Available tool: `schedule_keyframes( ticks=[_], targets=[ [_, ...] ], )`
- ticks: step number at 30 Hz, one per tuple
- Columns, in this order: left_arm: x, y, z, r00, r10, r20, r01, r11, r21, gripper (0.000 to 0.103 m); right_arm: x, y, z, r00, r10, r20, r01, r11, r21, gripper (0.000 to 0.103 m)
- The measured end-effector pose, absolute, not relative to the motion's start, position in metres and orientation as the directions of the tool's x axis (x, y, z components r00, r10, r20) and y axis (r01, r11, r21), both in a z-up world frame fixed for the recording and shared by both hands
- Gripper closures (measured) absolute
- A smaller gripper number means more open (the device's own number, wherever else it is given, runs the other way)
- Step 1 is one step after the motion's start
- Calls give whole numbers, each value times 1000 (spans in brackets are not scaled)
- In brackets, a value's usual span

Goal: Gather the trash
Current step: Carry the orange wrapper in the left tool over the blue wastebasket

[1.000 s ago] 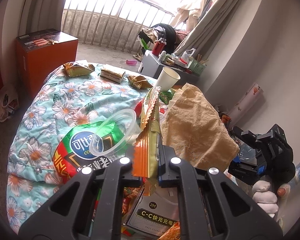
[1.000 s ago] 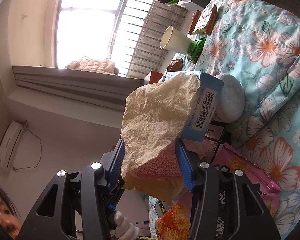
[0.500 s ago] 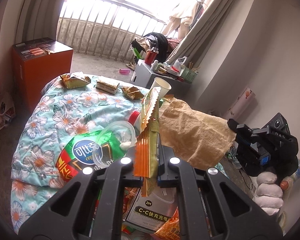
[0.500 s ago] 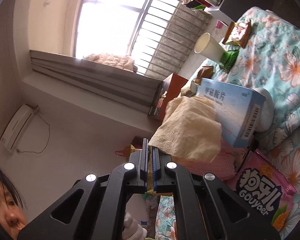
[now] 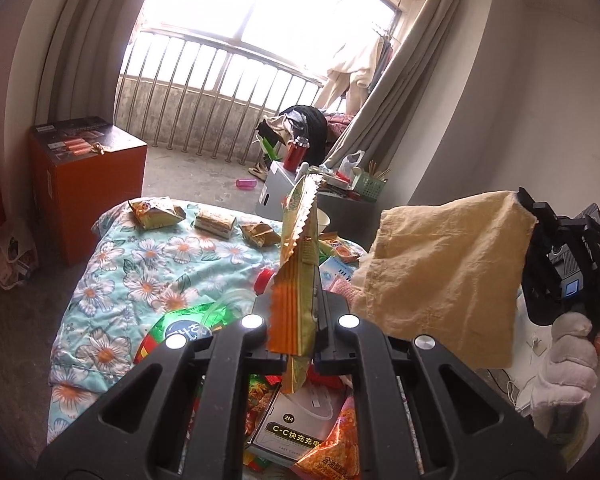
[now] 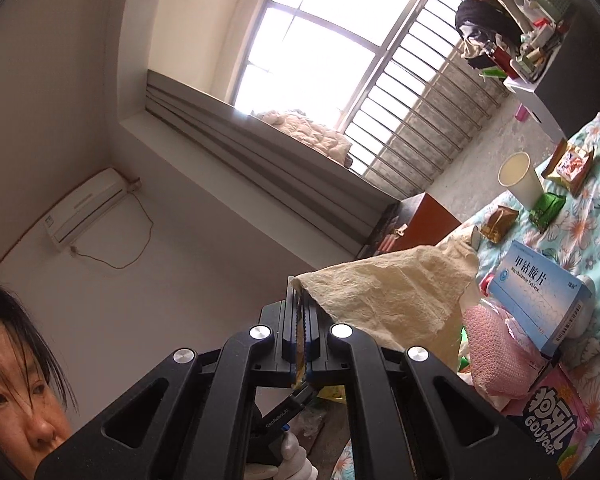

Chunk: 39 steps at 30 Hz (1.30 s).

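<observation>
snack wrappers [image 5: 156, 212] on bed [image 5: 120, 280], paper cup [image 6: 520, 178] beside them, medicine box [image 6: 540, 300] nearer, cabinet [image 5: 80, 184] left of bed

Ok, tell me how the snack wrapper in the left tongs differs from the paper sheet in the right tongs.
The snack wrapper is glossy, printed orange and green, with a zigzag edge; the paper sheet is plain tan, matte and crinkled. The wrapper stands narrow and upright; the sheet hangs broad and flat. Both are pinched by shut tongs, lifted above the bed.

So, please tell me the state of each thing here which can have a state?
Left tool: shut on the orange-green snack wrapper, held upright.
Right tool: shut on the tan crumpled paper sheet, lifted.
White paper cup: upright, open.
Blue-white cardboard medicine box: closed.
</observation>
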State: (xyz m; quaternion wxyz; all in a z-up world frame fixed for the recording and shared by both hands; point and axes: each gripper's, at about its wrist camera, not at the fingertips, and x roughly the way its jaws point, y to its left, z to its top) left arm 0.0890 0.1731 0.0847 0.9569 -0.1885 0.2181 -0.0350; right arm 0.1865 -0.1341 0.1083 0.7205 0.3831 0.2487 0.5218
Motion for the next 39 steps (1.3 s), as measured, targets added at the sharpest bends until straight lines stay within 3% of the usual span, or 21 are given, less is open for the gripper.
schedule_keyframes(
  ticks=[11,25,33,39],
  targets=[
    [88,130,109,892,-230,-390,89,934,-347,97,142,-235,132,511,848,141,-601,235,764,100],
    [158,-7,132,705,-510,-493,409,860,-304,97,110,-381,64,760,637,127,-418,331,846,100],
    [207,-136,116,569,-561,-601,562,799,-215,97,107,-453,18,850,525,41,-272,371,888,100],
    [256,-240,70,414,-566,-713,622,748,-232,97,124,-506,-18,889,446,-106,-104,421,901,100]
  ],
)
